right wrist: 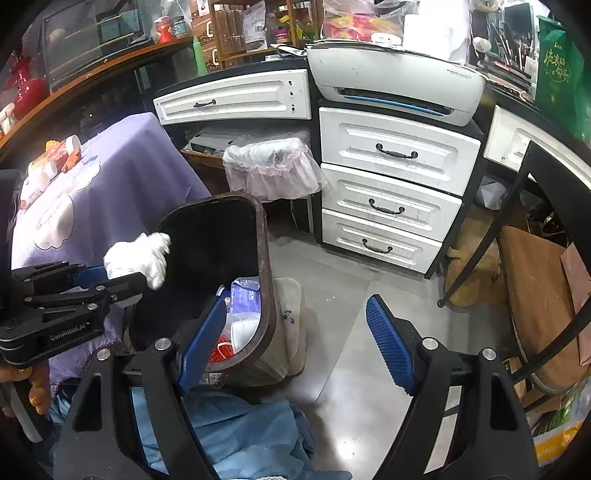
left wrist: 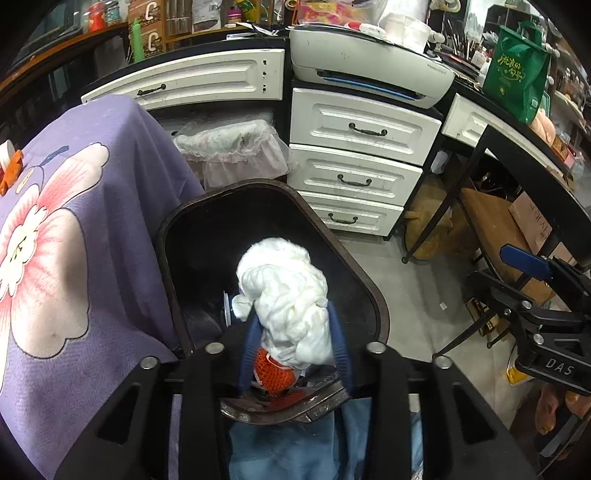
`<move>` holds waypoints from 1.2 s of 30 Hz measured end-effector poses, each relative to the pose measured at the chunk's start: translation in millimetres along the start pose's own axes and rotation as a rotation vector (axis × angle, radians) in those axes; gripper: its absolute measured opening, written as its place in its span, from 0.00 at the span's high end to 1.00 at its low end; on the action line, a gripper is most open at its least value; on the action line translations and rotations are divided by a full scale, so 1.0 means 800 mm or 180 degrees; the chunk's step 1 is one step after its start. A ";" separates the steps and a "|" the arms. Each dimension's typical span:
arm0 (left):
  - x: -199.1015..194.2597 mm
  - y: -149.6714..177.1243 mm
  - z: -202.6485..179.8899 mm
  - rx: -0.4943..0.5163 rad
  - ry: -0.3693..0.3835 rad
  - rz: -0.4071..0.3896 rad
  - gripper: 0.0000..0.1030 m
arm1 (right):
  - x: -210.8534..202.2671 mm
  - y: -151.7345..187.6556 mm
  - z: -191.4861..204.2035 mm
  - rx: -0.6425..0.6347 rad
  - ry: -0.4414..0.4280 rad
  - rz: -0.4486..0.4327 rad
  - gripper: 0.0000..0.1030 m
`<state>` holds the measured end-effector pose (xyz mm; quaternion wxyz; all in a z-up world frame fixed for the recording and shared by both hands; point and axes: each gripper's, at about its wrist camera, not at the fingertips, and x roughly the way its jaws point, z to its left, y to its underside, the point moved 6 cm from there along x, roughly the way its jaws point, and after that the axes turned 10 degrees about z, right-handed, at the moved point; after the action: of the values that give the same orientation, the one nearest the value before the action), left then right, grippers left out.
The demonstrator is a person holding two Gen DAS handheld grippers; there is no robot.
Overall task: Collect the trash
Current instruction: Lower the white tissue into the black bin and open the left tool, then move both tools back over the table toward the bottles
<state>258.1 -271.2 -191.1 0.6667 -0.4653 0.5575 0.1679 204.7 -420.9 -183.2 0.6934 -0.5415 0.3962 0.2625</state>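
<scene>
Left hand-held gripper (left wrist: 295, 325) above the mouth of the brown trash bin (left wrist: 365, 280), pinching a crumpled white wad (left wrist: 288, 295) between its blue pads. Right hand-held gripper (right wrist: 297, 301) spread wide and empty, one pad over the bin's near rim, the other out over the grey floor beside the bin.

Inside the bin, under the wad: an orange knitted piece (left wrist: 273, 373) and a blue-and-white packet (right wrist: 245, 295). Against the bin's left side, a bench draped in a purple flowered cloth (left wrist: 110, 258), nearly touching the rim. Behind the bin, a white basket with a pink frilled liner (left wrist: 232, 147); to the right of that, a stack of white drawers (left wrist: 354, 162) with a white printer (left wrist: 369, 62) on top. Farther right of the bin, a wooden chair (left wrist: 498, 240) on black legs. In front of the bin, below both grippers, a blue cloth (right wrist: 240, 424).

Reads "DAS" on the right gripper's body, "GenRobot.AI" on the left one's. Large "C" on brown boxes (left wrist: 149, 26) far behind the bin. Yellow characters on a green bag (left wrist: 517, 74), too small to make out.
</scene>
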 end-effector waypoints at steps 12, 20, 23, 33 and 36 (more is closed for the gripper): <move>-0.038 -0.001 0.002 0.0001 0.0006 -0.0260 0.13 | 0.001 -0.003 0.003 0.0017 -0.0118 0.0025 0.24; -0.086 0.001 0.014 -0.0053 0.0114 -0.0489 0.07 | 0.001 -0.010 0.012 0.0054 -0.0317 0.0049 0.23; -0.104 0.003 0.022 -0.0052 0.0099 -0.0568 0.06 | -0.001 -0.014 0.019 0.0067 -0.0401 0.0055 0.23; -0.143 0.016 0.063 -0.0075 -0.0134 -0.0727 0.06 | -0.013 -0.028 0.062 -0.0082 -0.0599 0.0013 0.23; -0.153 0.020 0.085 -0.0127 -0.0210 -0.0748 0.06 | -0.018 -0.034 0.083 -0.0171 -0.0674 -0.0004 0.22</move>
<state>246.7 -172.2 -91.4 0.6904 -0.5348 0.4735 0.1148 236.0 -364.1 -149.6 0.7168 -0.5294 0.3132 0.3283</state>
